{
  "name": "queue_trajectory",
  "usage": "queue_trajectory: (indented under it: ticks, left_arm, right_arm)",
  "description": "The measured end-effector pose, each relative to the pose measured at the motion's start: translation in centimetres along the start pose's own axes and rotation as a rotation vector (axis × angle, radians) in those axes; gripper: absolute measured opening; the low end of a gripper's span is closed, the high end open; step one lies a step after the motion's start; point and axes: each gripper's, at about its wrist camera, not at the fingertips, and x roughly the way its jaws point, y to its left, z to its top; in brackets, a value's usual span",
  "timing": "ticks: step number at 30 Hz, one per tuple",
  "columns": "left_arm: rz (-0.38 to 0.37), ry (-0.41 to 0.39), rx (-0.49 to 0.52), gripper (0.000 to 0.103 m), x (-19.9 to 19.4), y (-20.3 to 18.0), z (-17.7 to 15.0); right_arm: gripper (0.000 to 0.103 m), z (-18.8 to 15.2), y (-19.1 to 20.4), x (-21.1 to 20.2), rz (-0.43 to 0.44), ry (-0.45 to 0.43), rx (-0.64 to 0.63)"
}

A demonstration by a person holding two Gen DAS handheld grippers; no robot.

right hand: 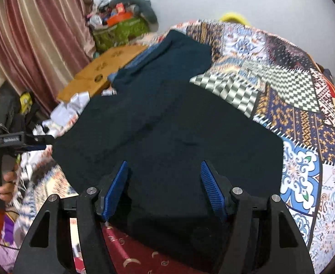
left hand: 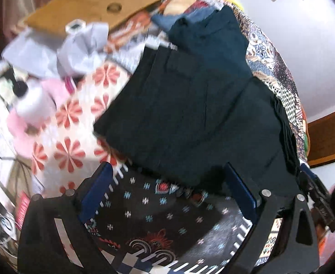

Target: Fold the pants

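right gripper [right hand: 164, 191], lower frame: blue pads spread wide, gripping nothing, over near edge of one dark folded fabric pants [right hand: 167, 141] | pants centre frame on patchwork quilt [right hand: 304, 118], long axis lower centre to upper left-centre | left gripper [left hand: 169, 189]: wide apart, empty, pants [left hand: 190, 118] just ahead | brown cardboard sheet [left hand: 94, 6], one, upper left

A home bedroom: patchwork bedspread [right hand: 293, 96], striped pink curtains [right hand: 35, 34], and clutter piled by the wall.
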Motion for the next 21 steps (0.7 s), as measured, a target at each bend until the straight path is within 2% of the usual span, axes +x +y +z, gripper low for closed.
queue_trajectory:
  ticks: [1, 3, 5, 10, 14, 15, 16, 17, 19, 21]
  left_arm:
    - [-0.026, 0.018, -0.014, 0.098, 0.3, 0.4, -0.1]
    - [-0.127, 0.071, -0.076, 0.098, 1.3, 1.3, -0.3]
    - [-0.204, 0.107, -0.136, 0.098, 2.4, 2.0, -0.3]
    - [-0.300, 0.125, -0.175, 0.098, 4.5, 2.4, 0.8]
    - [-0.334, 0.133, -0.210, 0.097, 6.1, 2.6, 2.5]
    - [-0.332, 0.133, -0.222, 0.093, 6.5, 2.6, 3.0]
    - [-0.311, 0.132, -0.226, 0.081, 6.7, 2.7, 3.4]
    - [-0.282, 0.133, -0.225, 0.063, 6.8, 2.8, 3.7]
    - [-0.243, 0.134, -0.240, 0.045, 7.0, 3.1, 4.1]
    - [-0.247, 0.122, -0.286, 0.035, 6.8, 3.7, 4.2]
  right_arm:
    - [0.065, 0.0, 0.0, 0.1, 0.002, 0.003, -0.002]
    - [0.073, 0.2, -0.4, 0.3, 0.004, 0.018, -0.001]
    - [0.074, 0.2, -0.5, 0.5, 0.018, 0.035, -0.001]
    - [0.074, 0.0, -0.6, 0.7, 0.041, 0.044, 0.010]
    - [0.074, -0.2, -0.8, 0.8, 0.062, 0.044, 0.032]
    - [0.074, -0.1, -0.8, 0.8, 0.063, 0.044, 0.033]
    - [0.074, -0.2, -0.8, 0.8, 0.063, 0.044, 0.033]
    - [0.074, -0.2, -0.7, 0.8, 0.062, 0.043, 0.034]
    - [0.074, -0.2, -0.7, 0.7, 0.060, 0.043, 0.038]
    - [0.074, -0.2, -0.8, 0.6, 0.057, 0.043, 0.043]
